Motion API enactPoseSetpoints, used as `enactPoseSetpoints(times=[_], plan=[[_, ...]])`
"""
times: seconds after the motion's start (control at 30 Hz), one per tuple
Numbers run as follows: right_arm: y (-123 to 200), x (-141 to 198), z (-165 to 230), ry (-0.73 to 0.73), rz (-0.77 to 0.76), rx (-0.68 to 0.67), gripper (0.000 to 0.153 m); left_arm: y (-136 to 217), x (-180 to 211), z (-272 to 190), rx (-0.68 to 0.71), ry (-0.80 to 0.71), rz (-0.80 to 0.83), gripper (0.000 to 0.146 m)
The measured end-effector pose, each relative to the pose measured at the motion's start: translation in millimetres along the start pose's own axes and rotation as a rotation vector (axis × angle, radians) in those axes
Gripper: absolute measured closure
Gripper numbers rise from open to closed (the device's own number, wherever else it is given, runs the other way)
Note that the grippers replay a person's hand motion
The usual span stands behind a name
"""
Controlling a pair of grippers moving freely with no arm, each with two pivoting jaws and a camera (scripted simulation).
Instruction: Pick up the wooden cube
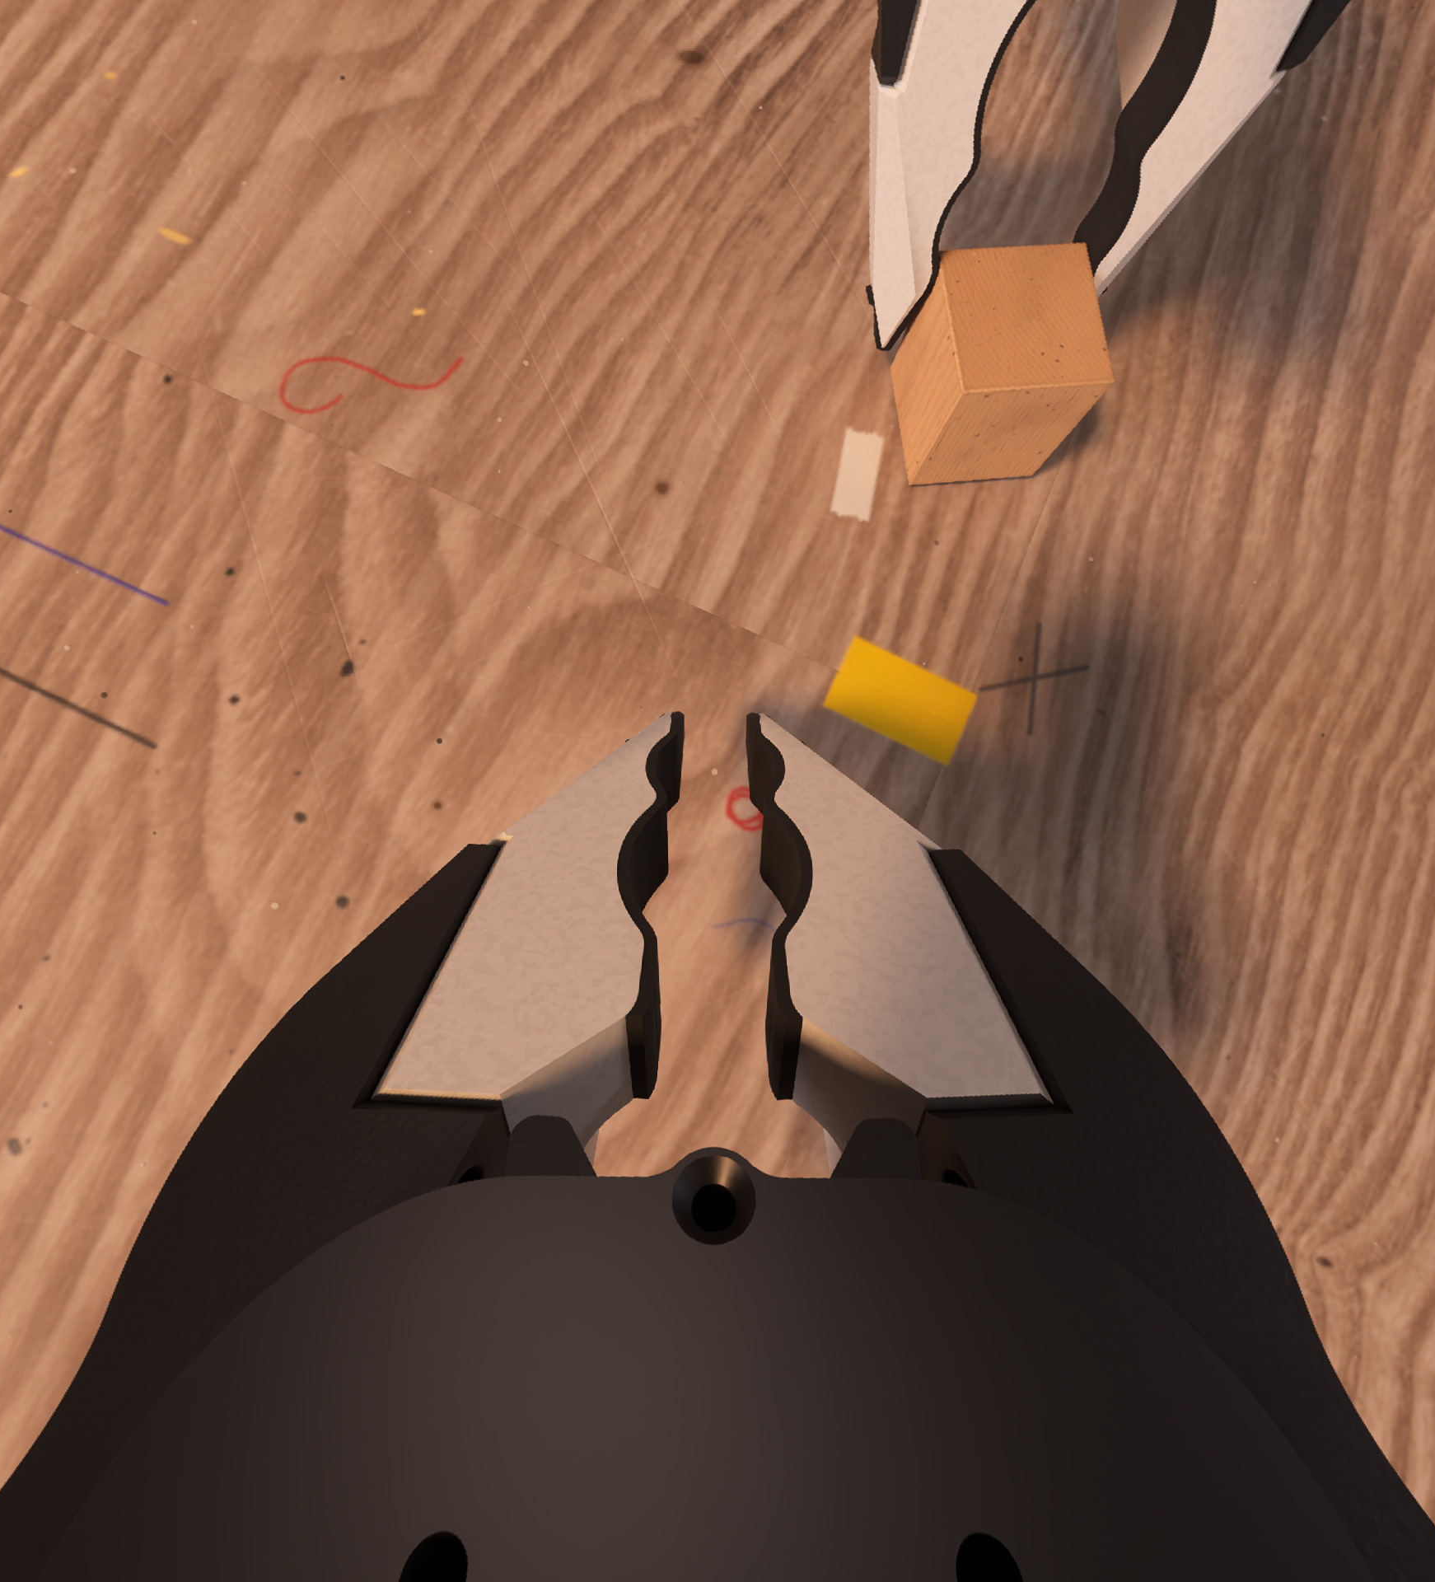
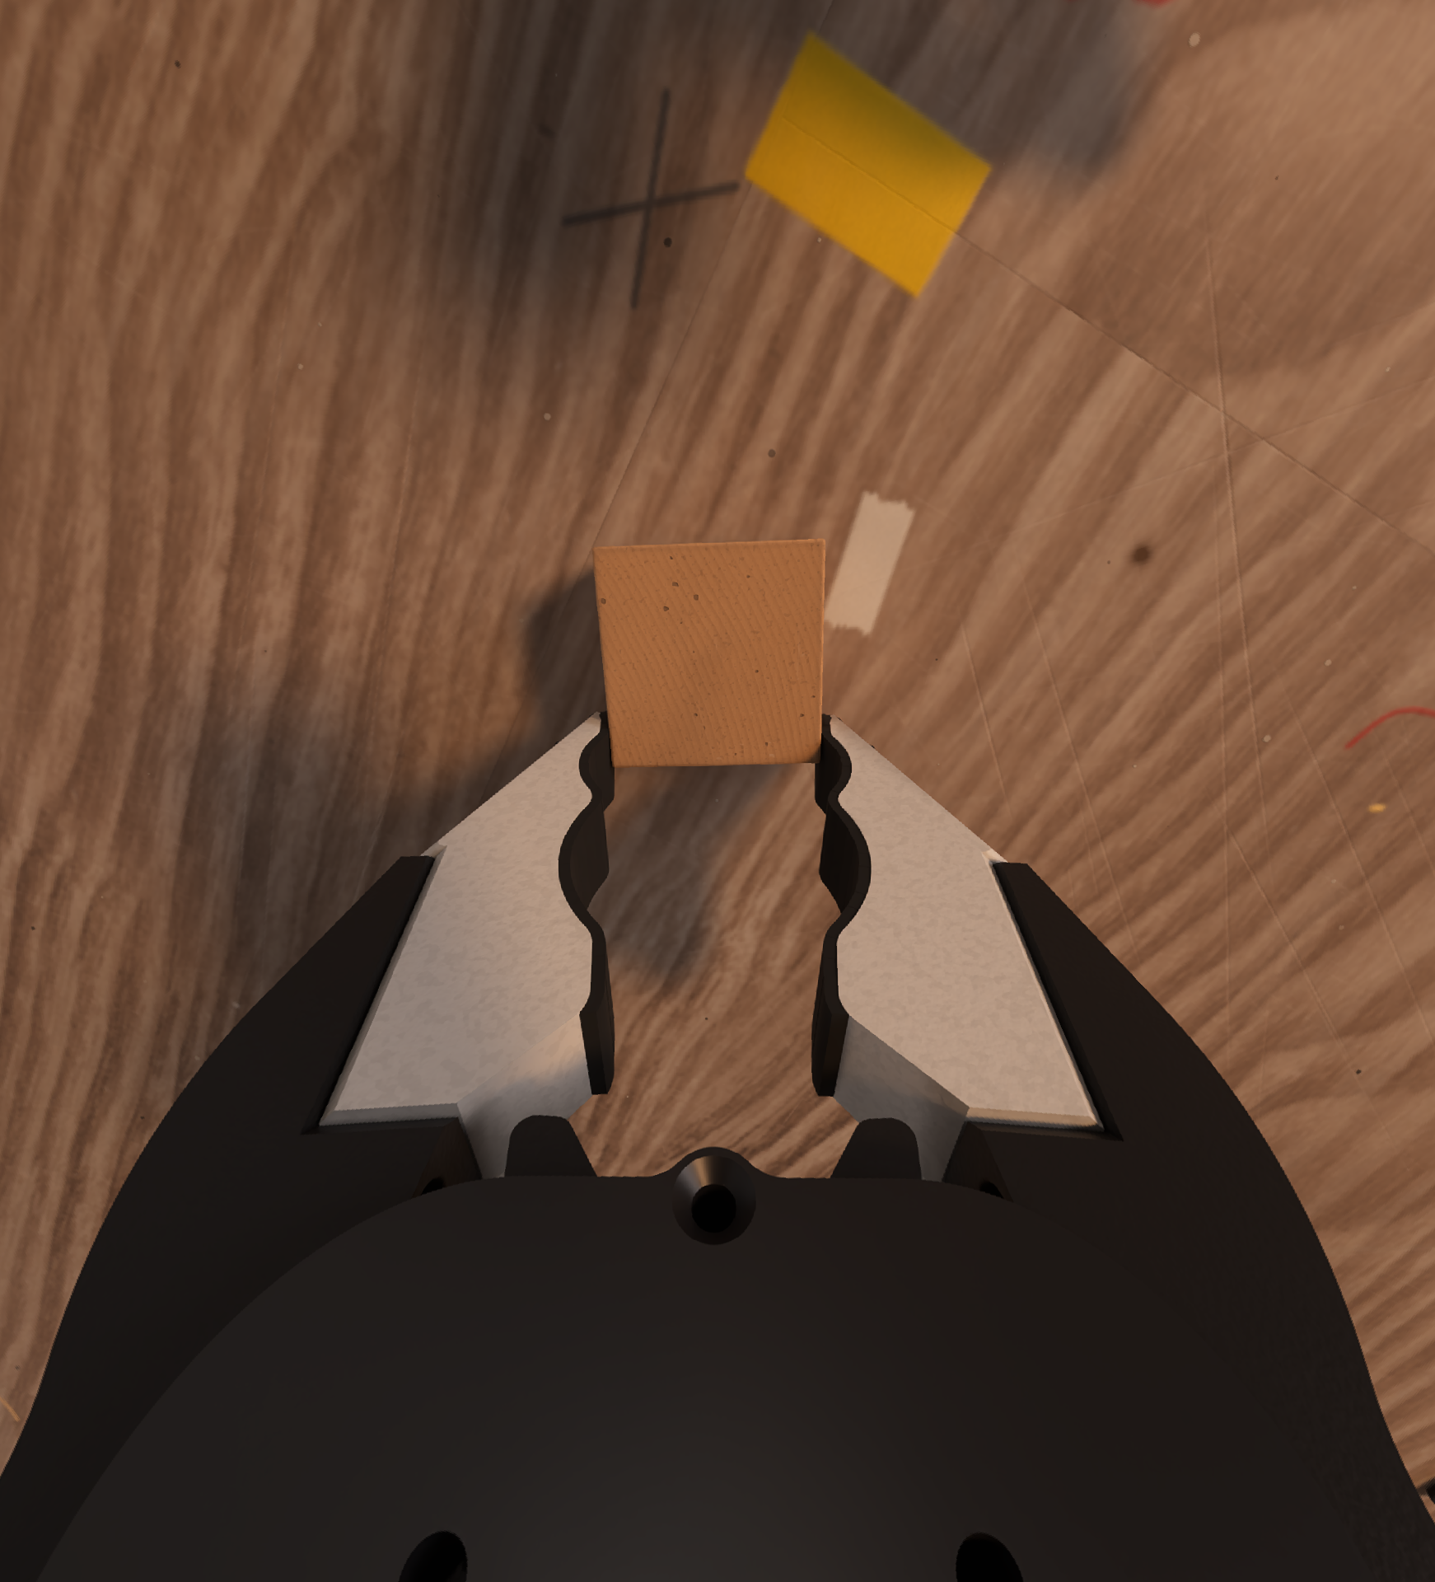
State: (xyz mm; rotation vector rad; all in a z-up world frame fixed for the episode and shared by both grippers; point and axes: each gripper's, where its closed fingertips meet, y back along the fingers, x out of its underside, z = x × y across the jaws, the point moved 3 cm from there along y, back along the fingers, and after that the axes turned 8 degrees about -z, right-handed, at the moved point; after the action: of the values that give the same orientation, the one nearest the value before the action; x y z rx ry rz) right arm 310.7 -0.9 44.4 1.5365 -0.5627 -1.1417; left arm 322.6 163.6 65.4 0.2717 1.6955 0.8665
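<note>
The wooden cube (image 2: 710,651) is light orange-brown and sits between the tips of my right gripper (image 2: 712,728), which is shut on its two sides. In the left wrist view the cube (image 1: 1001,368) is at the upper right, with the right gripper (image 1: 1001,308) coming down onto it from above. Its shadow lies close beside it, and I cannot tell whether it is off the wooden table (image 1: 440,257). My left gripper (image 1: 714,728) is nearer and to the left of the cube. Its jaws are almost together and hold nothing.
A flat yellow patch (image 1: 898,698) lies on the table just right of my left fingertips; it also shows in the right wrist view (image 2: 868,163). A pale tape strip (image 1: 858,473) lies beside the cube. A black cross mark (image 1: 1035,680) and thin pen scribbles are on the tabletop.
</note>
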Motion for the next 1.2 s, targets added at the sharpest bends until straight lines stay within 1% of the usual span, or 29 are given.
enactPoseSetpoints(times=[0.13, 0.27, 0.47, 0.67, 0.77, 0.83, 0.93, 1.07, 1.2], plan=[[1.1, 0.2, -1.3, -0.003, 0.004, 0.009, 0.106, 0.3, -0.5, -0.1, -0.001, -0.001, -0.002, 0.132], [9.0, -4.2, -3.8, 0.005, -0.032, 0.036, 0.106, -1.0, -3.0, -1.8, 0.006, -0.004, -0.011, 0.131], [21.0, -13.9, -14.9, 0.038, -0.090, 0.136, 0.106, -14.1, -16.0, -15.7, 0.080, -0.027, -0.052, 0.128], [29.1, -20.8, -25.6, 0.054, -0.131, 0.226, 0.106, -15.2, -9.3, -10.0, 0.044, -0.020, -0.013, 0.124], [29.5, -23.9, -26.7, 0.060, -0.146, 0.235, 0.106, -15.6, 0.1, -5.9, 0.007, -0.026, 0.049, 0.119], [27.5, -25.3, -26.3, 0.063, -0.148, 0.232, 0.106, -17.1, 5.9, -7.9, 0.012, -0.041, 0.093, 0.115], [23.7, -28.3, -24.9, 0.070, -0.154, 0.220, 0.106, -18.2, 7.5, -10.3, 0.027, -0.042, 0.101, 0.115], [18.5, -35.0, -22.5, 0.079, -0.179, 0.204, 0.106, -19.5, 14.9, -7.7, 0.009, -0.040, 0.147, 0.116], [10.3, -43.2, -19.4, 0.097, -0.200, 0.189, 0.106, -19.8, 15.6, -6.0, 0.002, -0.037, 0.148, 0.118]])
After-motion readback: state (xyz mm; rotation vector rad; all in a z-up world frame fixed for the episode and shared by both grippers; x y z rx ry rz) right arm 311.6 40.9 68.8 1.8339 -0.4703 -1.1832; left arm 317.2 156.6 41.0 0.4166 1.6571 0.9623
